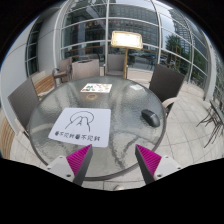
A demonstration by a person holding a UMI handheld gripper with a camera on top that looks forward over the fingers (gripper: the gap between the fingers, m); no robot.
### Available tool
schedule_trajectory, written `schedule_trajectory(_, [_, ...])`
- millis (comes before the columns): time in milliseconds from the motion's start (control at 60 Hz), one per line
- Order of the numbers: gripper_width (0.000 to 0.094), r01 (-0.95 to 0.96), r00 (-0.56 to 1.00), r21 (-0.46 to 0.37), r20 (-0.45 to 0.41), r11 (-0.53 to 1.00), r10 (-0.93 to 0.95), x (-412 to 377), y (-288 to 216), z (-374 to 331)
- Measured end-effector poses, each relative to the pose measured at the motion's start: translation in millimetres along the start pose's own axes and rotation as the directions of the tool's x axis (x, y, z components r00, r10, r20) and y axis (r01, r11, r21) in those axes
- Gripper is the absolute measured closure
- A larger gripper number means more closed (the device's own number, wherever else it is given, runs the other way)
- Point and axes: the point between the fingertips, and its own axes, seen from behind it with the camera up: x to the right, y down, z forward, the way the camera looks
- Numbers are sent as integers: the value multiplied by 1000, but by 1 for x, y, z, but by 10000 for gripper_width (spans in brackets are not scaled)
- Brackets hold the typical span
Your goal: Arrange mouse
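A dark mouse (150,118) lies on the right side of a round glass table (120,105). A white mat with black characters (79,122) lies on the table's near left. My gripper (114,163) is held above the table's near edge, its fingers spread wide with nothing between them. The left finger's pad (78,161) is just below the white mat. The right finger's pad (150,160) is nearer than the mouse and apart from it.
A second white sheet (97,90) lies at the table's far side. Chairs (166,80) stand around the table, and another table with chairs (80,68) is behind. A glass facade rises beyond. Pavement surrounds the table.
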Motion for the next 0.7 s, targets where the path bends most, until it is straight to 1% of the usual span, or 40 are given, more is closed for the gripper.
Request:
schedule_trajectory(50, [69,-8,999,-22,-33,1000,8,27,7,14])
schedule_trajectory(67, [69,-14,999,-33,-44,999,13,30,-4,14])
schedule_trajectory(100, [69,-22,998,-37,-65,999,19,55,6,26])
schedule_trajectory(183, [69,-42,992,-53,-121,998,36,99,2,50])
schedule_trajectory(300, [67,-71,985,-68,-164,995,59,147,-10,87])
schedule_trajectory(433, [71,-79,983,-88,-171,993,63,181,-27,132])
schedule_trajectory(650, [72,-72,989,-101,-133,992,59,199,-61,189])
schedule_trajectory(700, [92,-79,989,-102,-134,992,65,205,-66,199])
